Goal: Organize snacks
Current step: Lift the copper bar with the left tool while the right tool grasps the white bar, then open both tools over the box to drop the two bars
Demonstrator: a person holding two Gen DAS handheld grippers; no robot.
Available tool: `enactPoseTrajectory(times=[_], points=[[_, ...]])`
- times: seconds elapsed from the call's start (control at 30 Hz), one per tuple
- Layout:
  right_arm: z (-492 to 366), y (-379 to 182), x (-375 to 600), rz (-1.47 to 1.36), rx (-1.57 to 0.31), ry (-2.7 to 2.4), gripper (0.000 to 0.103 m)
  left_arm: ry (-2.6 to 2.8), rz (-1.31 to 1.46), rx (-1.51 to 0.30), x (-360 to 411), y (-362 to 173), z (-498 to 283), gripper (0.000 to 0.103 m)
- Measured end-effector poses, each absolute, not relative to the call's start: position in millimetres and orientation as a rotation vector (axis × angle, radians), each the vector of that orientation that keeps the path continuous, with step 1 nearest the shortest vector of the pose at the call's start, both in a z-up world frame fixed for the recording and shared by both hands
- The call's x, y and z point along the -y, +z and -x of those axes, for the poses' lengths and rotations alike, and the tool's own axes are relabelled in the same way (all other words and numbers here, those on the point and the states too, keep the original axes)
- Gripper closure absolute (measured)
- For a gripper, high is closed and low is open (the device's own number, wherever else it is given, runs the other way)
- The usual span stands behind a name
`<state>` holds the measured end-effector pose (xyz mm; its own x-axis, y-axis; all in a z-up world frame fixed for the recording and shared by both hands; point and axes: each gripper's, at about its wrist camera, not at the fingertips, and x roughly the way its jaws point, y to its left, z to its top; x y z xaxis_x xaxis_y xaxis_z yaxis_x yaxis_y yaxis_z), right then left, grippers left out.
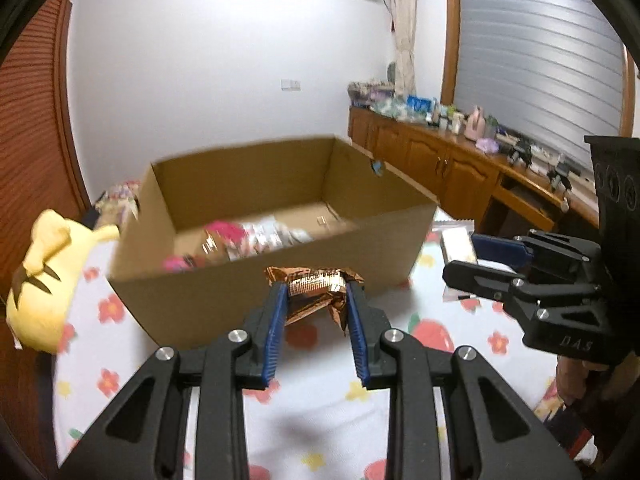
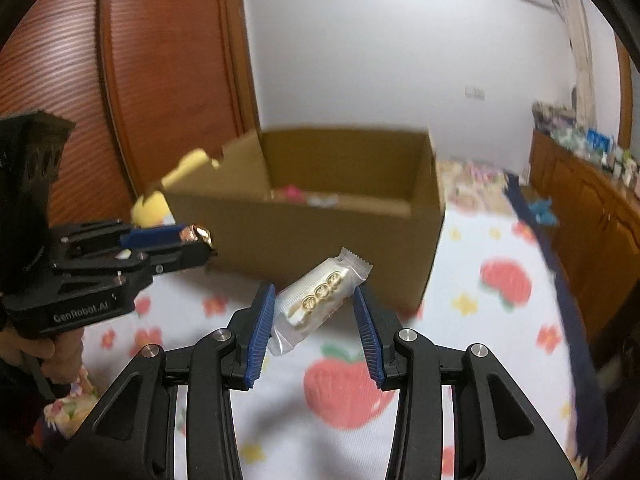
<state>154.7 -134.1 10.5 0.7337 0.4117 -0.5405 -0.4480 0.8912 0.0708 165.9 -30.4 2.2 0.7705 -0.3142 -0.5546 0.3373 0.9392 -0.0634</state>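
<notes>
My left gripper (image 1: 317, 294) is shut on a crinkled copper foil snack packet (image 1: 316, 292), held just in front of the open cardboard box (image 1: 208, 296). It also shows in the right wrist view (image 2: 200, 242), foil at its tips. My right gripper (image 2: 314, 304) is shut on a white snack bar wrapper with gold circles (image 2: 320, 300), held tilted before the box (image 2: 320, 236). The right gripper also shows at the right of the left wrist view (image 1: 468, 256). Several wrapped snacks (image 1: 248, 240) lie inside the box.
The box stands on a bed sheet with a strawberry print (image 2: 348, 392). A yellow plush toy (image 1: 44, 280) lies left of the box. A wooden cabinet (image 1: 440, 160) with clutter runs along the right wall. A wooden wardrobe (image 2: 160, 80) stands behind.
</notes>
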Motion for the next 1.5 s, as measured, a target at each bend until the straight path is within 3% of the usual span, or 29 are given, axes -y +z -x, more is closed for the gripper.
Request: enactPoseTrajectory(times=[0.23,0.53,0.83,1.5], points=[[-192.9,39.4,117.4,0.09,-0.524,0.497,0.063,-0.303,-0.047,-0.547,17.1,31.3,-200.8,0.075],[-248.3,29.5,99.7,0.089,-0.557,0.524,0.062,-0.235,-0.056,-0.565,8.0,22.3,-252.1,0.073],[-266.2,10.5,107.8,0.081,-0.596,0.478,0.049,-0.208,-0.058,-0.595,9.7,1.2,-276.6,0.062],[-184.1,35.1,122.2,0.046,-0.508,0.42,0.039,-0.196,-0.07,-0.499,10.2,17.3,-176.7,0.059]])
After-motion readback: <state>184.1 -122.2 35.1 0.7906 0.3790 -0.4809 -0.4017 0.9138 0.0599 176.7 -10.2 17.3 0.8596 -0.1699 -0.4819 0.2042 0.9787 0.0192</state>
